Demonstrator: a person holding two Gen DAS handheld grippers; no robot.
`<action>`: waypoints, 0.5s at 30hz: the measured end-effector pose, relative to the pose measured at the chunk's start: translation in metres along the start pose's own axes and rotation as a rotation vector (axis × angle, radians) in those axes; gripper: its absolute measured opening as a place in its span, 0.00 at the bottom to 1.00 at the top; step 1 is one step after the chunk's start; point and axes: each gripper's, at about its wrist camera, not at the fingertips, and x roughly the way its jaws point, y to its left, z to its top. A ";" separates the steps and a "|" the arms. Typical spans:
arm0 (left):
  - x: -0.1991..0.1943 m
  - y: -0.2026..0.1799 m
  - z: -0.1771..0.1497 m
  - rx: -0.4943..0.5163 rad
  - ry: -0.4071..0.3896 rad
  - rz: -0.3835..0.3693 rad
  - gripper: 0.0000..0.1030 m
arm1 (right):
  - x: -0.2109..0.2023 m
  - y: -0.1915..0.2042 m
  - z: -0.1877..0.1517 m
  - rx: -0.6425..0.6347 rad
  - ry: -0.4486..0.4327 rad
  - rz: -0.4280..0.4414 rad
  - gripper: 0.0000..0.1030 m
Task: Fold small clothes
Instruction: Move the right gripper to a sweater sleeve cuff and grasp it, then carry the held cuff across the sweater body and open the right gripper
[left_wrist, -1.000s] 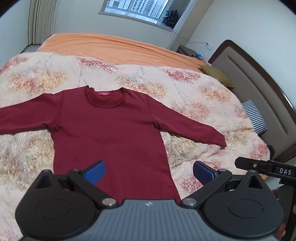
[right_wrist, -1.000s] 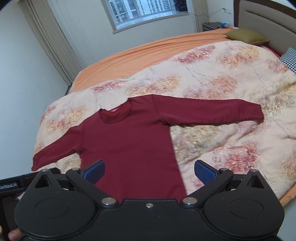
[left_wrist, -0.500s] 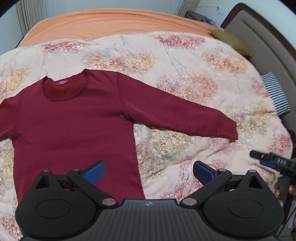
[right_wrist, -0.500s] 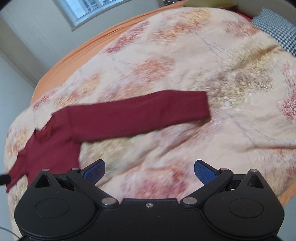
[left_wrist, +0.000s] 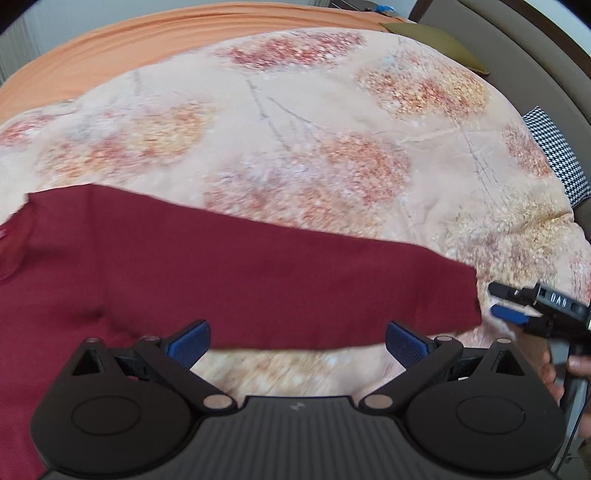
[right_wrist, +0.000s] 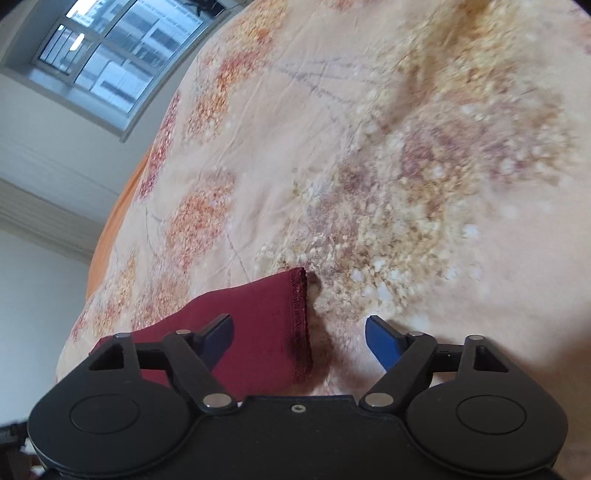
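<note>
A dark red long-sleeved shirt (left_wrist: 221, 273) lies flat on the floral quilt (left_wrist: 332, 155), one sleeve stretched out to the right. My left gripper (left_wrist: 298, 343) hovers open over the lower edge of that sleeve, nothing between its blue pads. In the left wrist view my right gripper (left_wrist: 495, 300) sits just off the sleeve's end. In the right wrist view the stitched cuff (right_wrist: 299, 317) lies between the jaws of my right gripper (right_wrist: 301, 341), which are closing. The left pad is over the sleeve and the right pad over bare quilt, neither pressing on the cloth.
An orange sheet (left_wrist: 147, 40) covers the far side of the bed. An olive pillow (left_wrist: 439, 44) and a houndstooth pillow (left_wrist: 557, 155) lie by the padded headboard (left_wrist: 517, 48) on the right. A window (right_wrist: 122, 48) is in the far wall.
Both grippers swung right and dropped toward the right sleeve. The right gripper came down over the cuff and its jaws narrowed. The left gripper stayed open.
</note>
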 end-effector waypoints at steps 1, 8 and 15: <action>0.012 -0.004 0.007 0.004 0.003 -0.009 1.00 | 0.004 -0.003 0.001 -0.005 0.009 0.017 0.68; 0.075 -0.032 0.037 0.102 0.050 0.027 0.99 | 0.020 -0.017 -0.004 -0.023 0.047 0.116 0.36; 0.110 -0.040 0.035 0.172 0.113 0.051 0.99 | 0.027 -0.023 -0.009 -0.020 0.037 0.169 0.05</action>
